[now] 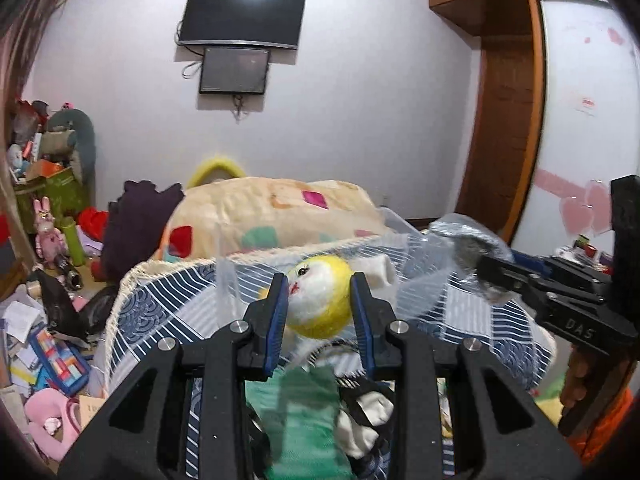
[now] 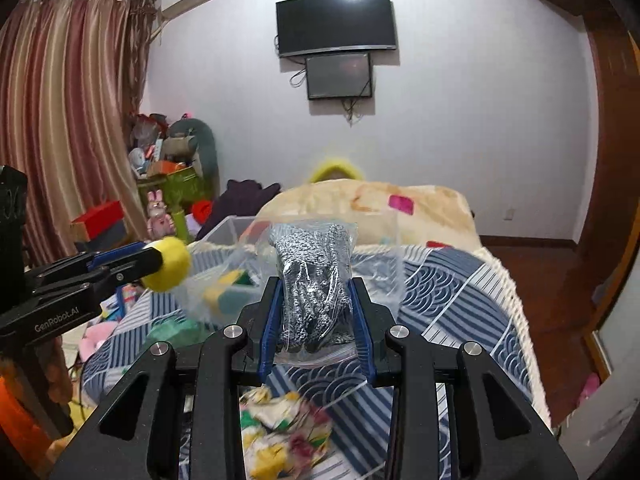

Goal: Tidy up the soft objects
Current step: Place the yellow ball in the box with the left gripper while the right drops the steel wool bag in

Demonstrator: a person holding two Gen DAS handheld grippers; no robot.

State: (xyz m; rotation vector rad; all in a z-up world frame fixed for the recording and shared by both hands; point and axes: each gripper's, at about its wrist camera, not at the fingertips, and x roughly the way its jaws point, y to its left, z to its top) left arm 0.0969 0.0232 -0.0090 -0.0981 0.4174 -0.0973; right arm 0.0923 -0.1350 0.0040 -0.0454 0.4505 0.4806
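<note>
Left tongs (image 1: 320,300) clamp your yellow doll (image 1: 320,298); right tongs (image 2: 318,312) clamp the upright bag (image 2: 314,276). Clear bin (image 2: 228,230) lies ahead-left, nearer your left.

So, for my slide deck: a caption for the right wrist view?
Right gripper clamps a bagged grey knit over the bed; left gripper holds a yellow plush.

Both wrist views face the television (image 1: 243,16) across the bed (image 2: 440,280).
</note>
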